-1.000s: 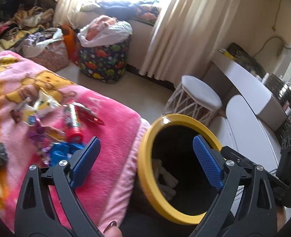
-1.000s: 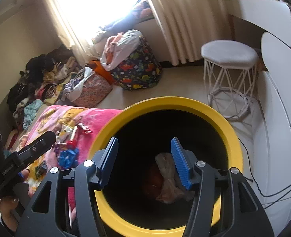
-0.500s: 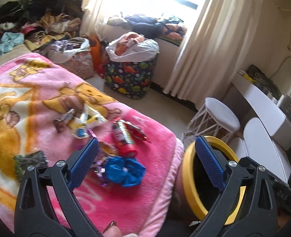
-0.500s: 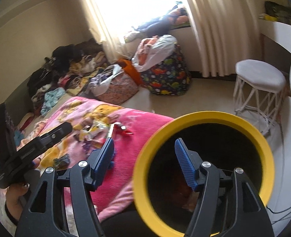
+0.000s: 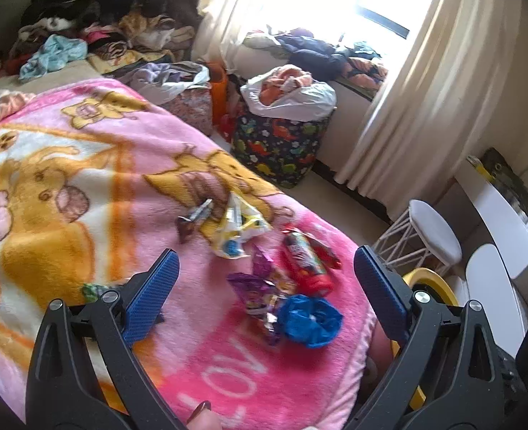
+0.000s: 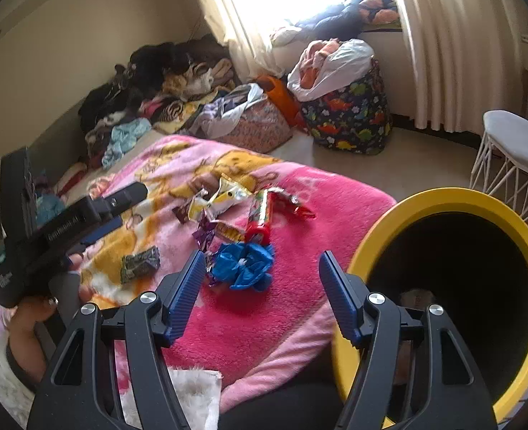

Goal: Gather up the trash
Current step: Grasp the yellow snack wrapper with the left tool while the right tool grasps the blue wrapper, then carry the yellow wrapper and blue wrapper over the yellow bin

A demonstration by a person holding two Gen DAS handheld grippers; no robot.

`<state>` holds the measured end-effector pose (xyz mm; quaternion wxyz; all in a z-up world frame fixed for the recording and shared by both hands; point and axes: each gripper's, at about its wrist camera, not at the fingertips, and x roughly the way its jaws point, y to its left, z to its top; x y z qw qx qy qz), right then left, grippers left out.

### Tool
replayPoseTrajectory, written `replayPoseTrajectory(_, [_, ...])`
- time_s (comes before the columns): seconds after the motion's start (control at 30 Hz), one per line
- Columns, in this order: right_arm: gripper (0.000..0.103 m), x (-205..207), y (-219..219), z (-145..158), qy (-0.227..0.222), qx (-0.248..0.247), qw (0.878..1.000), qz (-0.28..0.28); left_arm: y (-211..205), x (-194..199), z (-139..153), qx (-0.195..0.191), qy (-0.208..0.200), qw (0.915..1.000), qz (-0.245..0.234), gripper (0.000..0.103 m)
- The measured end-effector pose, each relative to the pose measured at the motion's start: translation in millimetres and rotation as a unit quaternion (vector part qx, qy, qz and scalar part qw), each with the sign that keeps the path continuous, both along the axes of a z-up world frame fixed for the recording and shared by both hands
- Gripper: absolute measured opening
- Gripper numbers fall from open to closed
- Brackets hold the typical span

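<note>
- Two handheld tools face a small heap of litter on a pink cartoon blanket (image 5: 66, 186) spread over a bed. Both are empty.
- The left tool (image 5: 265, 286) has its blue pads spread wide, with nothing between them.
- The right tool (image 6: 262, 286) is also spread, pinching nothing, and looks over the crumpled blue wrapper (image 6: 244, 265).
- The step in hand appears to be choosing and reaching for the next scrap. The blue wrapper lies nearest the bed's edge and closest to both tools, so it seems the sensible first pick.
- To do it well, come down over the wrapper's bulk, straddle it, and close gently. Pinch the wrapper only, so the plush blanket is not caught with it.
- The litter is light, crinkly foil and plastic: a purple wrapper (image 5: 260, 286), a red tube-shaped packet (image 5: 305, 263), a yellow-and-white packet (image 5: 237, 229), and a dark wrapper (image 6: 140, 263) lying apart.
- A black bin with a yellow rim (image 6: 382, 229) stands just beside the bed's corner, with some rubbish inside.
</note>
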<state>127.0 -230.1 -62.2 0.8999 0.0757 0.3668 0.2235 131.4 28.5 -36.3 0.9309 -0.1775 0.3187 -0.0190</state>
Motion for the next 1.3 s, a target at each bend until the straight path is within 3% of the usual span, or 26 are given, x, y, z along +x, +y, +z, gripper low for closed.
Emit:
replayPoseTrajectory(0.13, [0.063, 8.7, 12.6, -10.2, 0.016, -0.002, 1.000, 0.009, 14.5, 5.6, -6.0, 0.002, 0.008, 0.9999, 0.009, 0.089])
replayPoseTrajectory(0.23, [0.063, 18.8, 19.6, -19.1, 0.028, -0.006, 1.000, 0.014, 22.1, 14.7, -11.8, -0.007, 0.019, 0.9998, 0.004, 0.076])
replayPoseTrajectory(0.3, [0.063, 26.7, 25.0, -26.7, 0.040, -0.010, 0.999, 0.017, 26.3, 26.6, -18.1, -0.014, 0.033, 0.9994, -0.002, 0.060])
replayPoseTrajectory(0.4, [0.059, 38.2, 31.9, -39.3, 0.063, -0.012, 0.998, 0.021, 28.3, 41.5, -29.5, -0.029, 0.053, 0.9981, -0.010, 0.048])
replayPoseTrajectory(0.5, [0.049, 49.2, 37.2, -52.2, 0.084, -0.012, 0.996, 0.022, 27.9, 58.5, -41.1, -0.032, 0.073, 0.9967, -0.013, 0.043])
replayPoseTrajectory(0.63, [0.046, 64.9, 46.1, -68.7, 0.120, -0.014, 0.992, 0.026, 24.8, 76.3, -53.9, -0.030, 0.092, 0.9951, -0.022, 0.039])
replayPoseTrajectory(0.73, [0.039, 68.7, 53.3, -78.7, 0.132, -0.024, 0.990, 0.037, 23.3, 84.3, -61.3, -0.029, 0.102, 0.9940, -0.023, 0.036])
replayPoseTrajectory(0.8, [0.018, 67.6, 58.3, -80.9, 0.132, -0.028, 0.990, 0.053, 22.5, 88.7, -65.7, -0.027, 0.107, 0.9935, -0.027, 0.035])
replayPoseTrajectory(0.9, [0.009, 60.1, 62.7, -75.5, 0.113, -0.037, 0.990, 0.071, 19.9, 96.5, -73.4, -0.022, 0.117, 0.9925, -0.031, 0.026])
replayPoseTrajectory(1.1, [0.004, 39.8, 63.3, -66.2, 0.099, -0.029, 0.990, 0.097, 17.3, 101.1, -79.3, -0.014, 0.118, 0.9922, -0.037, 0.015])
replayPoseTrajectory(1.3, [0.003, 20.2, 62.5, -51.8, 0.078, -0.015, 0.991, 0.112, 19.3, 89.1, -64.6, -0.012, 0.095, 0.9952, -0.021, 0.013])
